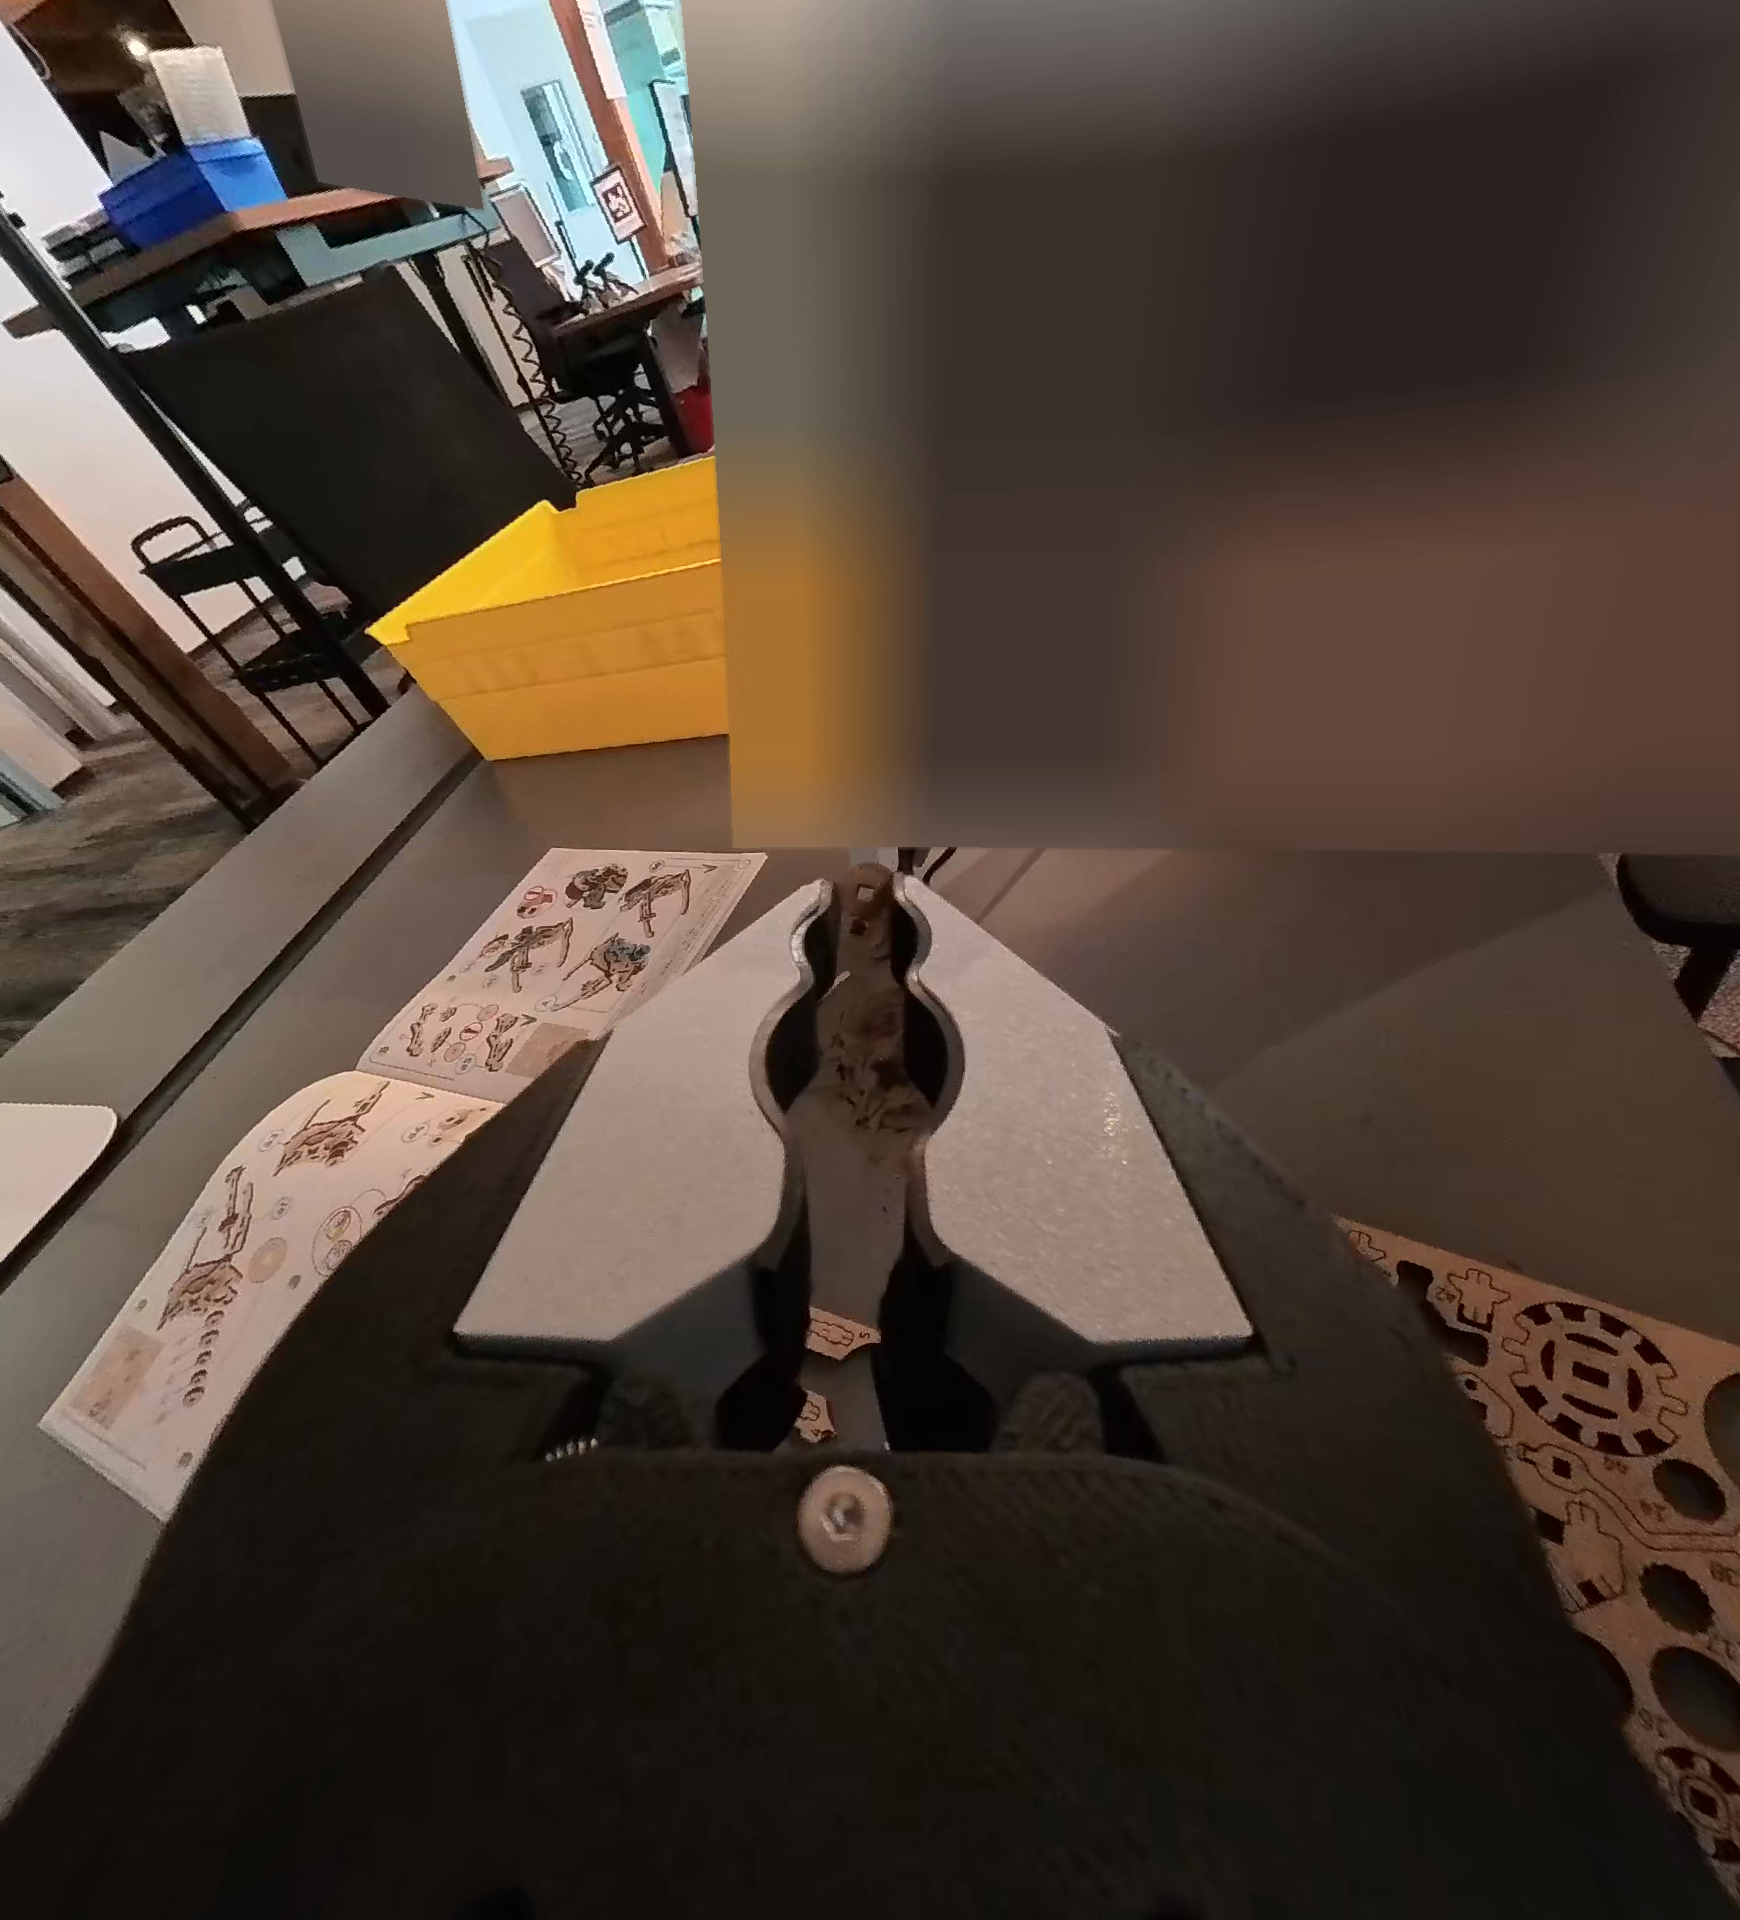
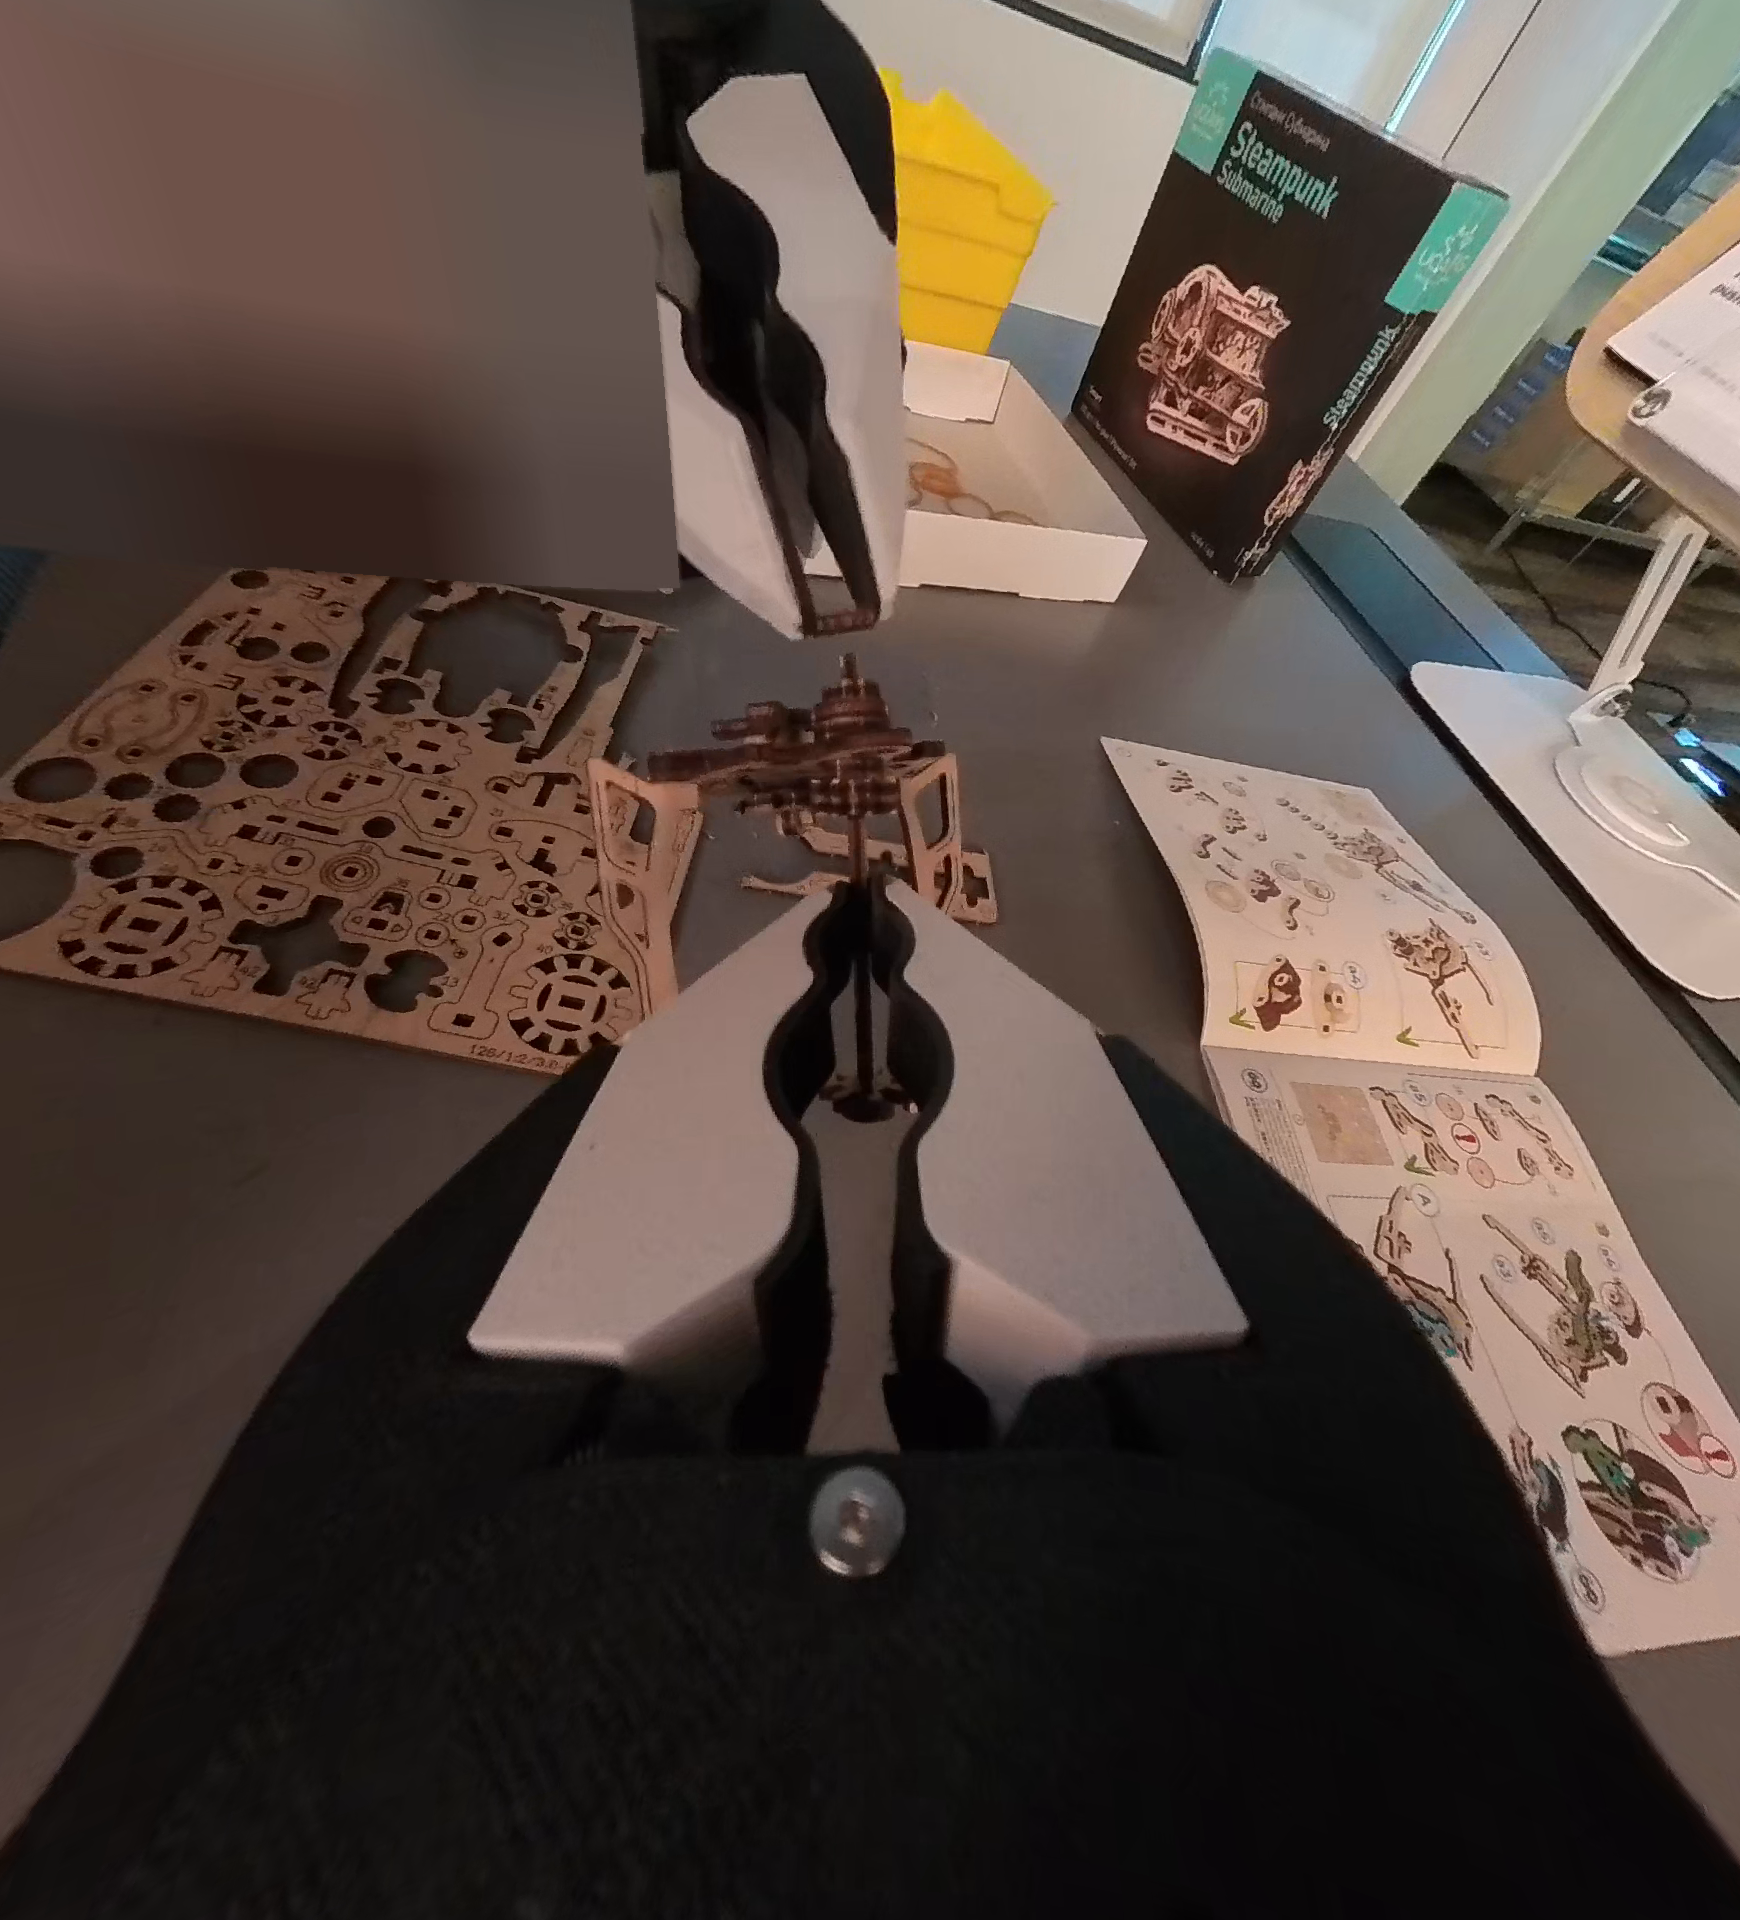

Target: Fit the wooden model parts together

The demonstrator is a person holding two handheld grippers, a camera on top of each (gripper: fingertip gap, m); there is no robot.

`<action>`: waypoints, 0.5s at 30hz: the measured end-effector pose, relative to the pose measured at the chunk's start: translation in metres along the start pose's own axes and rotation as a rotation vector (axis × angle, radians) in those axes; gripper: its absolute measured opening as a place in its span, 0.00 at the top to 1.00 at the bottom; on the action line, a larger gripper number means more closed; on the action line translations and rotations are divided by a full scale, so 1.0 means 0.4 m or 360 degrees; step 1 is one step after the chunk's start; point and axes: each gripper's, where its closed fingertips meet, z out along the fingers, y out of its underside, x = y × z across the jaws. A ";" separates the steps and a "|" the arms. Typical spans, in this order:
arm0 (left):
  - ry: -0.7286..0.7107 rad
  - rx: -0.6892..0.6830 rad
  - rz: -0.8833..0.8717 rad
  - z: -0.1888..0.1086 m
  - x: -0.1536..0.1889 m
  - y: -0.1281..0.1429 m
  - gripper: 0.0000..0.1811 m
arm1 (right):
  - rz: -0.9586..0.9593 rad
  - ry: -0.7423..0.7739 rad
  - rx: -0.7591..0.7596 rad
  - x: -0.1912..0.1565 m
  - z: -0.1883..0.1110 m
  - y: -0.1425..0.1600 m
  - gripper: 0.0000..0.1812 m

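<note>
Right tool (image 2: 861, 904) we are pinching onto the wooden model's (image 2: 824, 769) thin shaft; left tool (image 1: 861, 883) is gripping a small wooden piece (image 1: 861, 899) above the bench (image 2: 222, 1195).

Right gripper (image 2: 861, 914) gripping wooden model (image 2: 824, 769), left gripper (image 2: 835, 613) above

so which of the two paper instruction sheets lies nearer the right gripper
The flat instruction sheet beside the right gripper; the curled sheet lies farther off.

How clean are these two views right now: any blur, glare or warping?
Left wrist view: a big blur patch covers the upper right, and the table edge bows from the wide lens. Right wrist view: mostly sharp on the model; the left gripper looks slightly motion-soft; a patch hides the upper left.
</note>
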 end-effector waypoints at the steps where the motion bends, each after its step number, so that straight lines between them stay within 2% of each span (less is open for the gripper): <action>1: 0.0007 -0.0003 0.0003 0.000 0.002 0.001 0.96 | 0.0001 -0.0002 0.0005 0.000 -0.001 -0.001 1.00; 15: 0.0074 0.0052 0.0034 -0.010 0.019 -0.006 0.96 | -0.0032 -0.0057 0.0066 -0.023 -0.005 -0.018 1.00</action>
